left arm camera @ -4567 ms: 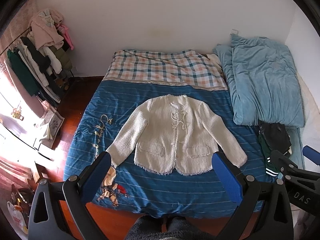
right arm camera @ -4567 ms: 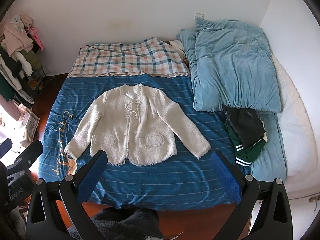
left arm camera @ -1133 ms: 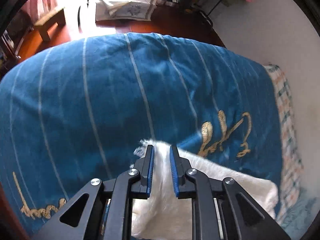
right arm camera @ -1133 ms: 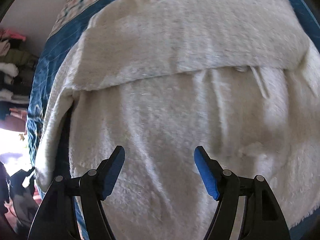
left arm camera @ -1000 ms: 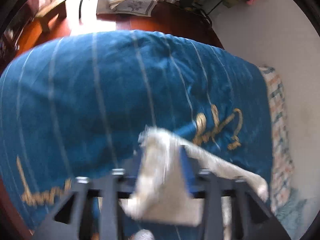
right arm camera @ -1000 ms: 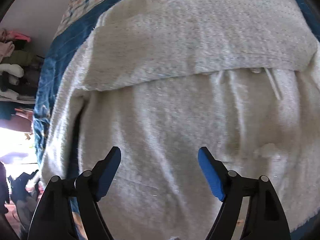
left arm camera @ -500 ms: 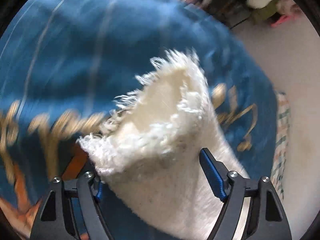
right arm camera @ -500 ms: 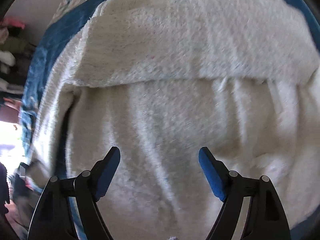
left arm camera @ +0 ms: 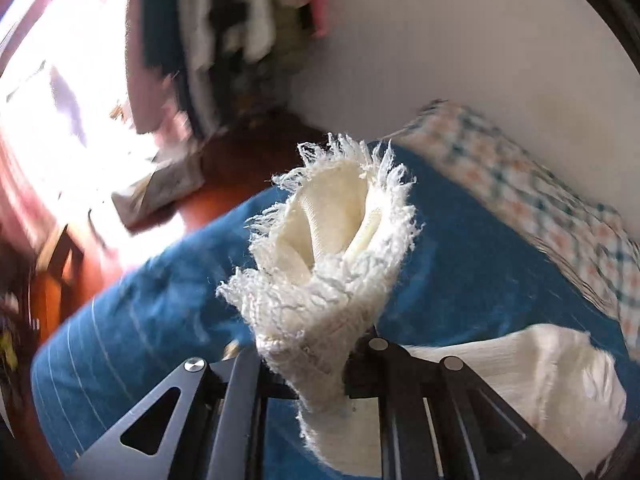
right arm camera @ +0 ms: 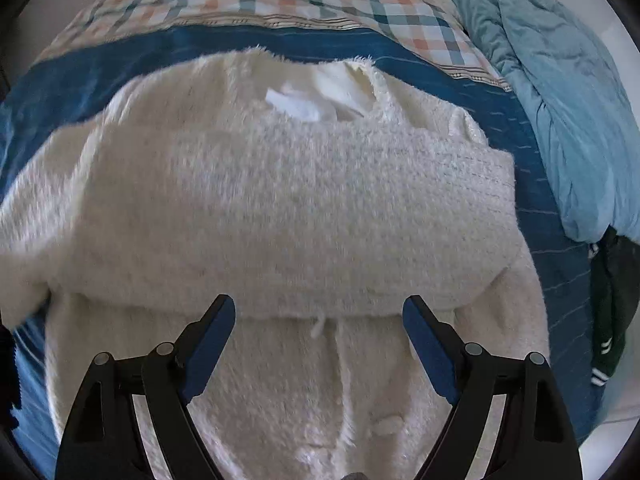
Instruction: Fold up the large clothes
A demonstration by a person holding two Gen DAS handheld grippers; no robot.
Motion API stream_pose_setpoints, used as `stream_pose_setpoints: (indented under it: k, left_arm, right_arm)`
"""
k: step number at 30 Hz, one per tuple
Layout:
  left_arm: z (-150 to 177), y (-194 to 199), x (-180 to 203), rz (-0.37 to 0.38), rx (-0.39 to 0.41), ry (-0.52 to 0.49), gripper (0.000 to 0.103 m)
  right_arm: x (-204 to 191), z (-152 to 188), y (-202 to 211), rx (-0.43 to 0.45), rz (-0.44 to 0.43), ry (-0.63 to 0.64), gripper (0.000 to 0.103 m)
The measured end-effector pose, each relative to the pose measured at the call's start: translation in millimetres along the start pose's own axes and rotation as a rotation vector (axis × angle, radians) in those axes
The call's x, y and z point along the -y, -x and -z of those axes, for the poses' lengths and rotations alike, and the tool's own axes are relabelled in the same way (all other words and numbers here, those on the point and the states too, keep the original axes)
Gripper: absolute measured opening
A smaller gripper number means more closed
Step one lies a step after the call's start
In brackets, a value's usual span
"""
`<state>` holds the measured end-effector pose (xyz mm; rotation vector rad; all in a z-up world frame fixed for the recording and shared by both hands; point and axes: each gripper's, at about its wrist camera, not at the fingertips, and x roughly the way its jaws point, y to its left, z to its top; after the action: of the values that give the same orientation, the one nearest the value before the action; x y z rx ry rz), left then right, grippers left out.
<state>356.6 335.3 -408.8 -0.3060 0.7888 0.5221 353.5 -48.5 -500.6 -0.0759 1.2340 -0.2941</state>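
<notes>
Folding is judged barely half done: one sleeve (right arm camera: 280,216) is already lying across the cream jacket (right arm camera: 280,380) on the blue bedspread (right arm camera: 120,52); the fringed cuff (left arm camera: 332,256) is being pinched by the left gripper (left arm camera: 320,364); the right gripper (right arm camera: 319,320) is being held spread above the jacket, empty; the body fold is being left undone.

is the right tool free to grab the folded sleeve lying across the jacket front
Probably yes. The right tool hangs open and empty just above the folded sleeve, whose lower edge lies right ahead of its fingertips, with nothing covering it. The left tool is busy with the other cuff.
</notes>
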Motion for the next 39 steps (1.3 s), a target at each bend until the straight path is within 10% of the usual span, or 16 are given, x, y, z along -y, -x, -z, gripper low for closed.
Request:
stream_pose_setpoints:
  k: [8,15,22,25,28,33,39]
  left_arm:
    - [4.0,52.3,169.2,0.273,0.042,-0.274,0.008]
    - [108.2,70.5,370.0,0.604,-0.136,-0.518,0.009]
    - [212.7,68.0,480.2,0.648,-0.354,-0.743,0.016]
    - [230.9,70.2,474.8,0.608,-0.390,-0.773,0.038]
    - [216.9,77.3,452.2,0.604,-0.381,-0.726,0.097]
    - [181.2,76.4,371.9,0.494,-0.378,-0.587,0.097]
    - [195.3,37.7,227.0,0.071,-0.339,-0.639,0.097]
  right_arm:
    - [69.6,-4.7,-12.9,-0.048,-0.095,-0.178,0.087]
    - [195.3,34.4,-39.2,-0.130,-0.028,-0.367,0.087]
    - [295.8,76.0,-61.9,-0.204,-0.010,-0.474,0.087]
    - [320.6,88.9,-62.4,-0.219,-0.092,-0.518,0.087]
    - [334.7,91.4,-56.5,-0.200,-0.187,-0.530,0.087]
    - [344.0,78.8,-54.1,-0.173,-0.288,-0.470,0.087]
    - [309.6,61.8,-93.6,-0.229,-0.283,-0.216,0.087]
